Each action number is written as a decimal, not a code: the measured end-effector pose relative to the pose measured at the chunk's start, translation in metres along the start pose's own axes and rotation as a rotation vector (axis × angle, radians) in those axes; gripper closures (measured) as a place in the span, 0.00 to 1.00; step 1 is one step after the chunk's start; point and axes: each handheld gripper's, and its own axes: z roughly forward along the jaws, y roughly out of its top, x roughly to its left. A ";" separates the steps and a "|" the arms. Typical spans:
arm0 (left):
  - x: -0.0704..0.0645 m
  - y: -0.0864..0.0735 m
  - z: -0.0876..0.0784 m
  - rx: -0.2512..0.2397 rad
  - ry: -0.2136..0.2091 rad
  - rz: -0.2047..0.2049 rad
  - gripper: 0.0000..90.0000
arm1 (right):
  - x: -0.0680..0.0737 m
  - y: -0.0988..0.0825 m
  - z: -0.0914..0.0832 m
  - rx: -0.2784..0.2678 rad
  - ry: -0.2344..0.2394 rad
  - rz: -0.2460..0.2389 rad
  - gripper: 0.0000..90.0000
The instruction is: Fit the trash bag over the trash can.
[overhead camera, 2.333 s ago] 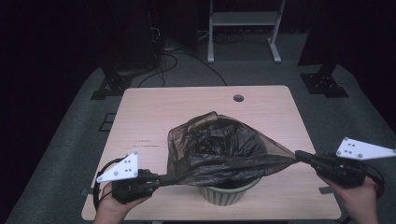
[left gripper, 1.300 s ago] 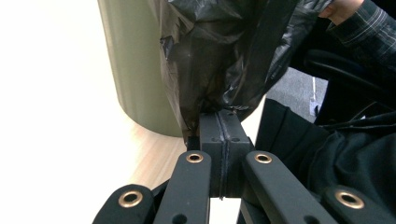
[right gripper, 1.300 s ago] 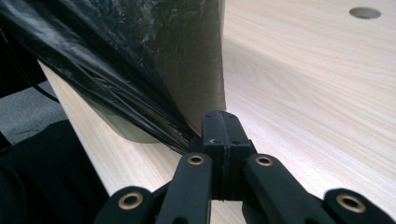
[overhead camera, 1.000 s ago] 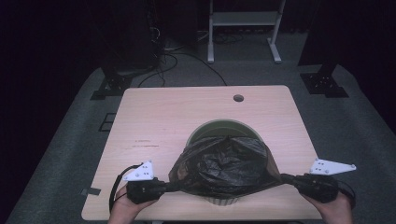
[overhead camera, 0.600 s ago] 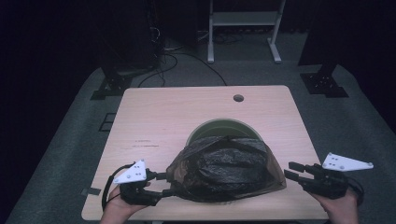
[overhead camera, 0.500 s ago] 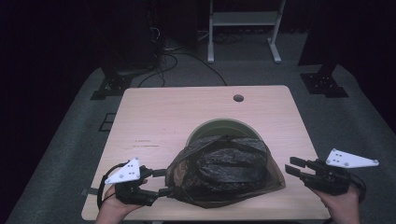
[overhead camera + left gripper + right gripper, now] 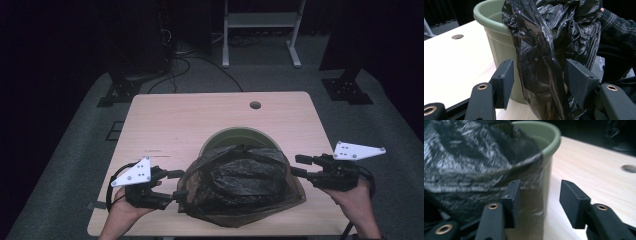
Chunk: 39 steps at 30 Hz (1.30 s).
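bag released over the bin, both grippers backing off

high view: black bin bag (image 7: 240, 185) now lies draped over the near half of the green bin (image 7: 235, 137), which stands on the bench (image 7: 190, 115) toward the person's edge; the far rim is uncovered. a second ago both grippers pinched the bag's edges taut; now the left gripper (image 7: 176, 184) and right gripper (image 7: 298, 165) sit either side of it with fingers parted, having just been opening. judgement: the stretch-over step is done on the near side only, and the far rim is yet to be covered.

left gripper view: shows what the high view cannot: a fold of the bag hangs between the spread fingers (image 7: 504, 80), touching the right-hand one at most, not pinched. bin wall is bare beside it.

right gripper view: blurred. fingers (image 7: 574, 202) open with nothing clamped; bag edge wraps over the rim just ahead of them, bin wall between the fingers.
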 end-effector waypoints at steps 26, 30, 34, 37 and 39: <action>0.017 0.017 0.008 0.020 0.076 0.013 0.99 | -0.015 -0.009 -0.003 -0.048 0.059 -0.033 0.94; 0.024 0.022 0.015 0.036 0.106 0.021 0.99 | -0.018 -0.005 -0.002 -0.059 0.093 -0.008 0.68; 0.031 0.027 0.024 0.038 0.123 0.033 0.99 | -0.017 -0.002 -0.003 -0.065 0.099 -0.017 0.60; 0.036 0.030 0.028 0.032 0.123 0.035 0.99 | -0.020 -0.002 -0.003 -0.071 0.105 -0.005 0.55; 0.037 0.030 0.030 0.033 0.125 0.036 0.99 | -0.022 -0.003 -0.002 -0.067 0.139 0.000 0.51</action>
